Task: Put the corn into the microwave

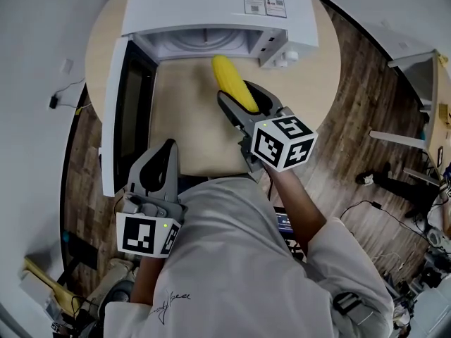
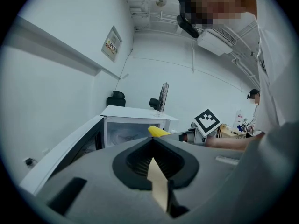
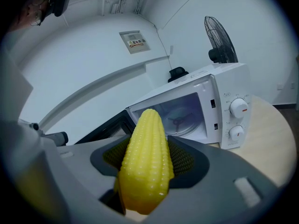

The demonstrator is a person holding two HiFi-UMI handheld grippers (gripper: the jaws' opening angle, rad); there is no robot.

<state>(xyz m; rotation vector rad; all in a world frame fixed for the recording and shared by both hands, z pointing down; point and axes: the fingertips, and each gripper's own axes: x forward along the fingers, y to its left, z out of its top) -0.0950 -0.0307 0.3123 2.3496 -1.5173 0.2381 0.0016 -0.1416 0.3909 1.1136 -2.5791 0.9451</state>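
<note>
A yellow corn cob (image 1: pixel 233 83) sticks out of my right gripper (image 1: pixel 243 98), whose jaws are shut on its lower half. The cob's tip points at the open mouth of the white microwave (image 1: pixel 211 5), just in front of the cavity. In the right gripper view the corn (image 3: pixel 145 162) fills the space between the pads, with the microwave (image 3: pixel 205 92) and its glass turntable (image 3: pixel 180 120) behind it. My left gripper (image 1: pixel 168 148) hangs near the table's front edge beside the open door (image 1: pixel 123 111), jaws together and empty. From the left gripper view the corn tip (image 2: pixel 158 131) shows over the shut left gripper (image 2: pixel 153 141).
The microwave stands at the back of a round beige table (image 1: pixel 317 90); its door swings out to the left. Two dials (image 3: pixel 238 108) sit on its right panel. A fan (image 3: pixel 219 41) stands behind it. Cables and clutter lie on the wooden floor (image 1: pixel 366 118) to the right.
</note>
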